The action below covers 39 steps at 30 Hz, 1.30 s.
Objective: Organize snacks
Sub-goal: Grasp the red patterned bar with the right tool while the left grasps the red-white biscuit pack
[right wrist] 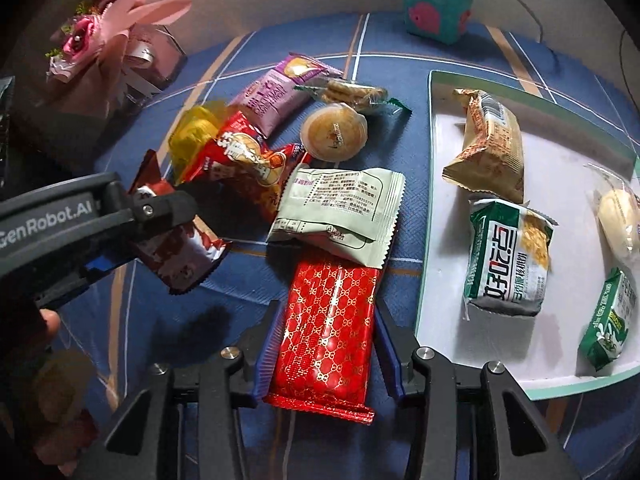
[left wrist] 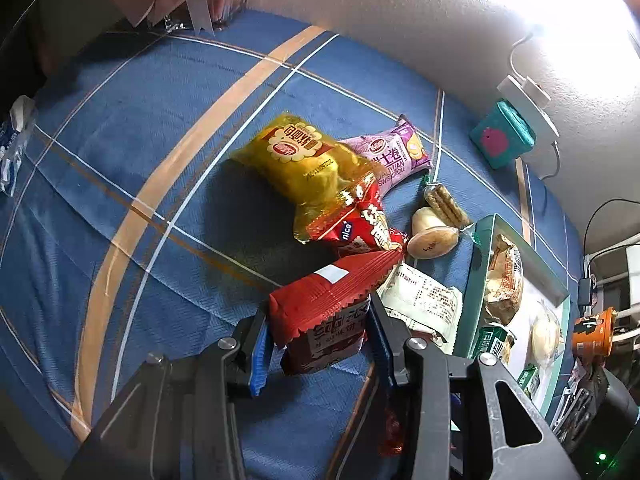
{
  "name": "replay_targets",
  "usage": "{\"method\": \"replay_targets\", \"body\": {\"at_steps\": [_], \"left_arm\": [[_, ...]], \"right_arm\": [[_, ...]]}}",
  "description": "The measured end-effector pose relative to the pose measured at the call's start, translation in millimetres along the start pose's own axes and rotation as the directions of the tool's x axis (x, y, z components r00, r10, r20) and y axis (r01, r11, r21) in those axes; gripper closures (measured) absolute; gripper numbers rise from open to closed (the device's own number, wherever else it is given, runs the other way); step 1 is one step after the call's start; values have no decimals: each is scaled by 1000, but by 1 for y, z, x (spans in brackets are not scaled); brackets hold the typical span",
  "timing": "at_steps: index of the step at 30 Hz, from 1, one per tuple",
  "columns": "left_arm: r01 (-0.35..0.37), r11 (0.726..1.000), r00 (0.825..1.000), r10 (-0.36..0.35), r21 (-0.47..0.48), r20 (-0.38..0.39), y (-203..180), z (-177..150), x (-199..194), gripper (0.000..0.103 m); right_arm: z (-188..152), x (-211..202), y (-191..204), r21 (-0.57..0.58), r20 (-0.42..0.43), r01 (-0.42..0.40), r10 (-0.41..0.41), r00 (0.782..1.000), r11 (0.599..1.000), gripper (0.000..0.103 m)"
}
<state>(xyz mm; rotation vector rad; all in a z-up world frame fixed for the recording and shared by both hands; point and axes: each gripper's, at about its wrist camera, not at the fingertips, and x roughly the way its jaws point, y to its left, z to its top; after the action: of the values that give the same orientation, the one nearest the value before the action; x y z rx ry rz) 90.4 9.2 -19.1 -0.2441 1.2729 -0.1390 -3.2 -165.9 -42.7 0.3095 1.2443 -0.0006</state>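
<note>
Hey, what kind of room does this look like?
Probably a bedroom at home: snacks lie on a blue plaid bedsheet against a textured wall, with a ribboned bouquet and a power strip nearby.

bare blue cloth point(left wrist: 132, 152) left of snack pile point(left wrist: 320, 168); tray point(right wrist: 430, 160) blocks right.

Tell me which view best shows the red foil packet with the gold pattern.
The right wrist view: the red foil packet with the gold pattern fills the centre, clamped lengthwise between the right hand-held gripper fingers. The left wrist view shows at most a red sliver low beside its own gripper, too hidden to identify.
</note>
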Motion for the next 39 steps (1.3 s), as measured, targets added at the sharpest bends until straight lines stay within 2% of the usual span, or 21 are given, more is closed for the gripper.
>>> {"method": "replay_targets", "body": {"at_steps": [4, 12, 15, 25, 33, 39], "left_arm": [[-11, 1000, 1000, 11, 7, -14, -2, -2, 5, 59], [-18, 1000, 998, 18, -8, -56, 2, -6, 16, 59], [-7, 1000, 998, 5, -30, -65, 8, -6, 19, 59], [-40, 999, 994, 38, -18, -100, 3, -8, 36, 59], [-56, 998, 993, 53, -25, -103, 2, -6, 46, 59], [-55, 998, 993, 51, -35, -104, 7, -6, 46, 58]], "right_arm": [[-6, -12, -4, -1, 8, -5, 5, 1000, 1000, 57], [-2, -1, -9, 16, -14, -13, 13, 1000, 1000, 57], [3, 6, -10, 25, -17, -9, 10, 1000, 1000, 62], [5, 15, -12, 36, -40, -34, 35, 999, 999, 59], [2, 32, 16, -37, -69, 35, -38, 997, 999, 41], [-2, 45, 36, -106, -66, 117, -125, 990, 987, 40]]}}
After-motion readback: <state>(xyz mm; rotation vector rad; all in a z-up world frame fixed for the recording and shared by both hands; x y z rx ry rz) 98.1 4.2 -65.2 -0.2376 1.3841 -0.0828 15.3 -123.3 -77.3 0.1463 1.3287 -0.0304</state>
